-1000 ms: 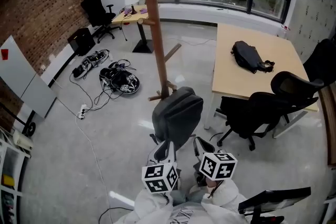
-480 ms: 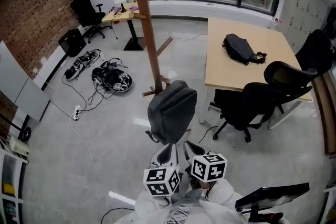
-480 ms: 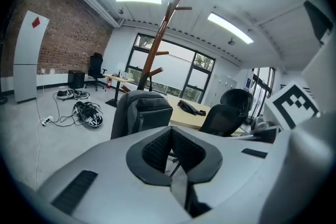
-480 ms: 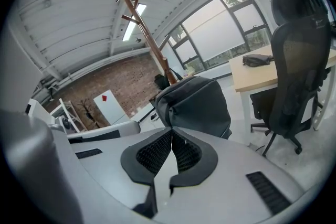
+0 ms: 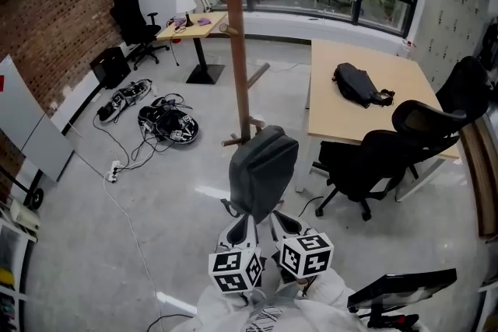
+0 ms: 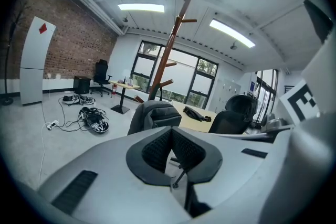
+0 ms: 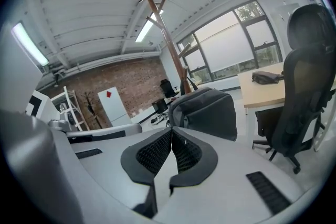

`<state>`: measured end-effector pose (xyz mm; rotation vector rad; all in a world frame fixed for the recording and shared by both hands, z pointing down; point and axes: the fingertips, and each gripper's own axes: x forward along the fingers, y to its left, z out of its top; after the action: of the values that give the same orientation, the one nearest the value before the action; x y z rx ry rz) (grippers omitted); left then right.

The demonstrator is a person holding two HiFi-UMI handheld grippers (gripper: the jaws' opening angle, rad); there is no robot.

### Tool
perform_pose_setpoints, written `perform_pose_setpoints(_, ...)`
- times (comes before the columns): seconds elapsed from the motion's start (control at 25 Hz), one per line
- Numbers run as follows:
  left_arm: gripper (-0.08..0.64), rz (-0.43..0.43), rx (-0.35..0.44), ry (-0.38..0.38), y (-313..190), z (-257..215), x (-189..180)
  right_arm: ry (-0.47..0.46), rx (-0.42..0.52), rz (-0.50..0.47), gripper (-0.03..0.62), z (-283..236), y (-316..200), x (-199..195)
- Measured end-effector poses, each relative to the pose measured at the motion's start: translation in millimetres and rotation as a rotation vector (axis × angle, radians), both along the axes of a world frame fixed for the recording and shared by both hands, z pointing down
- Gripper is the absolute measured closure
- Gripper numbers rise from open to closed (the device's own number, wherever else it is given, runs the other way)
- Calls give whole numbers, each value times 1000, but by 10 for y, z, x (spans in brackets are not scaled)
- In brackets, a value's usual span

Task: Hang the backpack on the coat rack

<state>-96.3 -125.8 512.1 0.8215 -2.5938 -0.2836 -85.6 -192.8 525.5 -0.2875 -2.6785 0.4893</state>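
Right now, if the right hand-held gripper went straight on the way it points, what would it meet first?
Most likely the grey backpack, which sits straight beyond the tips of the shut right hand-held gripper, beside the coat rack. Depth is unclear, so I cannot say how soon.

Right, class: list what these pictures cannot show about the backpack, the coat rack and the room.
- Whether the backpack hangs from a peg: head view, its own body covers the handle.
- The foot of the coat rack: all views, hidden behind the backpack.
- Items on the far desk: head view, too small.
- The cable tangle on the floor: head view, too small to sort.
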Motion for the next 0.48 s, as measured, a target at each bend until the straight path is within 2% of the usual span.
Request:
perform_pose_setpoints(0.24,557,-12,10,-8,73,-47,-15,12,47,-28,580,13,60,43)
perform_pose_setpoints(0.48,557,14,22,23,22,33,25,11,58,-32,581,33,91,67)
